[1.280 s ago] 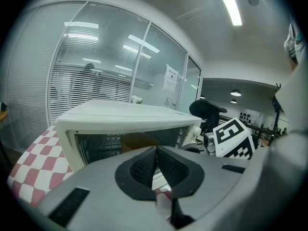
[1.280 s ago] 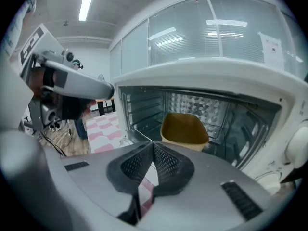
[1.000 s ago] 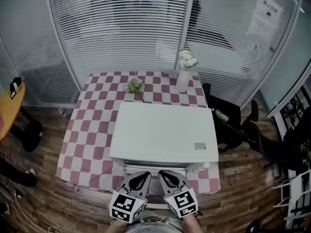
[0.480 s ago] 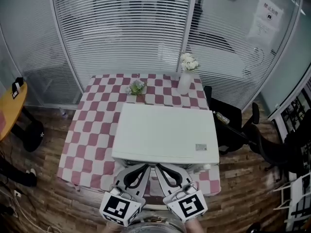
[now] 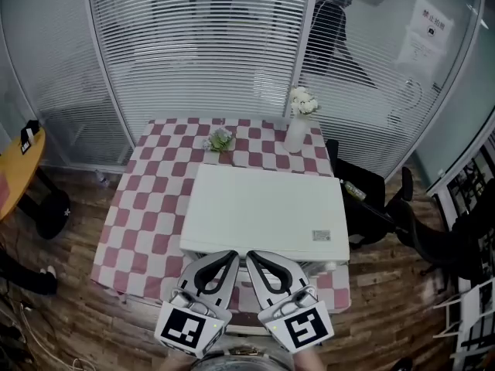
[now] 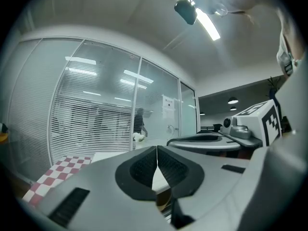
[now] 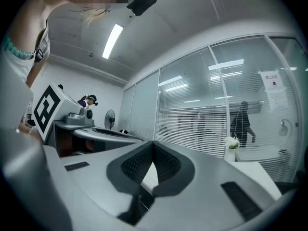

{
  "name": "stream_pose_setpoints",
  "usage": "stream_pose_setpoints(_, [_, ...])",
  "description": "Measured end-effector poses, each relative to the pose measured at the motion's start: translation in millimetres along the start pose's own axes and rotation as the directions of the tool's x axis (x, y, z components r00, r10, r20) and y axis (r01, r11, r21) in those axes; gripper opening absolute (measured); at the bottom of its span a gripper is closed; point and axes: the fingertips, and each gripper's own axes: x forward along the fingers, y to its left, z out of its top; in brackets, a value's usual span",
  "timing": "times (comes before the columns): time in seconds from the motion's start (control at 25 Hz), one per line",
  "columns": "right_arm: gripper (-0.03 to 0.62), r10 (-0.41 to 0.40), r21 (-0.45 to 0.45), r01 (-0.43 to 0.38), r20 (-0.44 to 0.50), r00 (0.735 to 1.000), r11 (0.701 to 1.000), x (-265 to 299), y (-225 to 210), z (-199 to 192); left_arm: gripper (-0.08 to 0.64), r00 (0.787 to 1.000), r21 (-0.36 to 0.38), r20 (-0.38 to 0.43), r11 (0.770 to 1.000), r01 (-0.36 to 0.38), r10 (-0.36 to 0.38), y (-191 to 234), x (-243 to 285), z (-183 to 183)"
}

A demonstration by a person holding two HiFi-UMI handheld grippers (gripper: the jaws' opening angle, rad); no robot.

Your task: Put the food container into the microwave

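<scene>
Left side first: the bench [image 5: 143, 207], in its red-and-white check cloth, lies bare along its left edge. At the far edge sits a little green plant [image 5: 220, 139]. The microwave [image 5: 267, 211], a big white box seen from above, fills the near right part of the bench, front facing the near edge. Beyond it, at the far right corner, stands a white vase [image 5: 295, 130] of flowers.

Now the action, at that near edge. The left claw [image 5: 232, 256] has come up: a second ago it sat lower and smaller in the head view, and now it rides about level with the microwave's top, pointing at it. Its own view shows the jaws pressed tip to tip, clenched, with only a sliver of the white top showing beyond them. Just to its right, the right claw [image 5: 251, 256] has risen alongside. Same story there: jaws closed together, nothing held, tips almost beside the left's.

And the food container? No view shows it. It's not on the open cloth, not on top of the microwave, not in either claw. The microwave's front and the strip of bench before it are hidden under the claws, so whether it waits there or sits inside, I cannot tell.

My read: two empty, clenched claws lifting off the front mean either a reset before the pick-up or a pull-away after the drop. With the door unseen, I can't call which.
</scene>
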Motion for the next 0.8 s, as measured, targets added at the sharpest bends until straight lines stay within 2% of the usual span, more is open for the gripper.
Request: stream_pose_setpoints(0.8, [-0.008,-0.013,0.001,0.013,-0.038,0.999,1.000,-5.5,-1.0,-10.4,0.014,1.000,-0.001,0.009,1.000,0.002,-0.002,-0.2,0.1,-5.7])
